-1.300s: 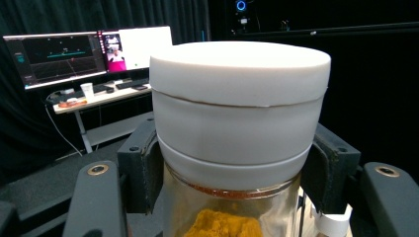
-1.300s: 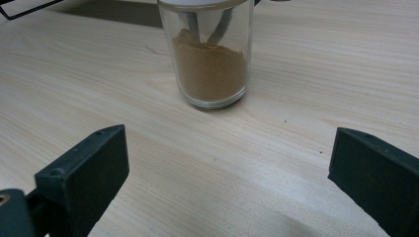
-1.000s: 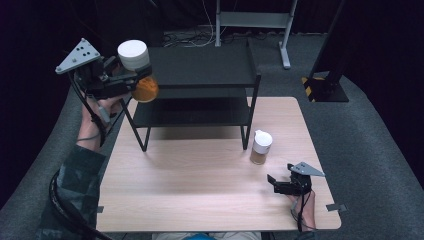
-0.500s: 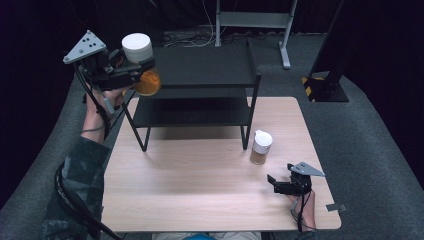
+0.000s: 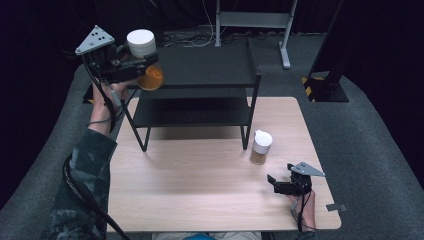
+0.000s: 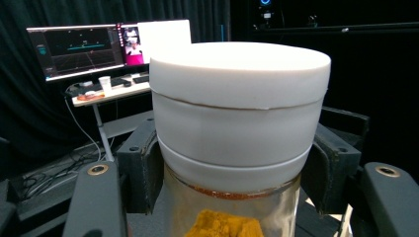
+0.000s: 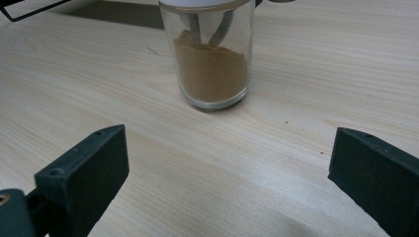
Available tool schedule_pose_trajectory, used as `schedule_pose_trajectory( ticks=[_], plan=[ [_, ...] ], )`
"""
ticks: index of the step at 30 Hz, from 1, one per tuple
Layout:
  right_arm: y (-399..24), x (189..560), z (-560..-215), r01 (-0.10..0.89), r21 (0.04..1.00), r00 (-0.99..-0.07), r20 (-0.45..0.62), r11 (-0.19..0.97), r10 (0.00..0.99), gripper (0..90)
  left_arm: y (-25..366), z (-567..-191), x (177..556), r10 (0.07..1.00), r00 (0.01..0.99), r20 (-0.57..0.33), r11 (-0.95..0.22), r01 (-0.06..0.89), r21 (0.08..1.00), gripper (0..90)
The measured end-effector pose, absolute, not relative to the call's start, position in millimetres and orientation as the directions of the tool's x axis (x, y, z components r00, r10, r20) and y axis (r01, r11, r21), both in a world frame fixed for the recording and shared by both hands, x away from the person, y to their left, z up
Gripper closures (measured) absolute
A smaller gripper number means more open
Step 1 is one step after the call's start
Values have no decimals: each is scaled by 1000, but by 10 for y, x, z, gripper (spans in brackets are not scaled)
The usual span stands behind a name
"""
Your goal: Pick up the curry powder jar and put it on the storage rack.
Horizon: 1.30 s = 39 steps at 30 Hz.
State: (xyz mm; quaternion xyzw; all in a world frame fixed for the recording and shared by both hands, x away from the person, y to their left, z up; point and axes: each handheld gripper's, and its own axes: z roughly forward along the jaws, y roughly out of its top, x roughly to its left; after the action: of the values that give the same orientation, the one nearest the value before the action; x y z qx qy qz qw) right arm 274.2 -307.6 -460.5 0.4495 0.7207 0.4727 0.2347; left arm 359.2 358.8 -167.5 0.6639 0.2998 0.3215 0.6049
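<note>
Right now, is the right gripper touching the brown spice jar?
Apart. The right gripper view shows the right gripper open, bare table lying between it and the brown spice jar.

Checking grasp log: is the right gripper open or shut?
Open. In the right gripper view its two black jaws stand wide apart with bare wooden table between them; the glass jar of brown powder stands ahead, untouched.
</note>
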Motion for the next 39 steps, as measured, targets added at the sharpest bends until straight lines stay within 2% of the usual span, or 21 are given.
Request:
schedule_pose_trajectory(
  ticks=[8, 19, 25, 39],
  plan=[
    [-3080, 2738, -4608, 426, 893, -485, 90, 145, 870, 8, 3546, -1672, 3678, 798, 596, 85, -109, 4, 994, 345],
    [-3085, 2737, -4613, 422, 895, -487, 88, 146, 869, 8, 3503, -1732, 3824, 816, 575, 50, -90, 42, 995, 344],
    [-3088, 2732, -4617, 420, 896, -486, 89, 143, 869, 8, 3597, -1772, 3904, 804, 594, -2, -45, 65, 997, 346],
    [-3083, 2731, -4614, 421, 895, -486, 88, 145, 870, 8, 3590, -1779, 3891, 805, 593, 6, -52, 60, 997, 344]
  ],
)
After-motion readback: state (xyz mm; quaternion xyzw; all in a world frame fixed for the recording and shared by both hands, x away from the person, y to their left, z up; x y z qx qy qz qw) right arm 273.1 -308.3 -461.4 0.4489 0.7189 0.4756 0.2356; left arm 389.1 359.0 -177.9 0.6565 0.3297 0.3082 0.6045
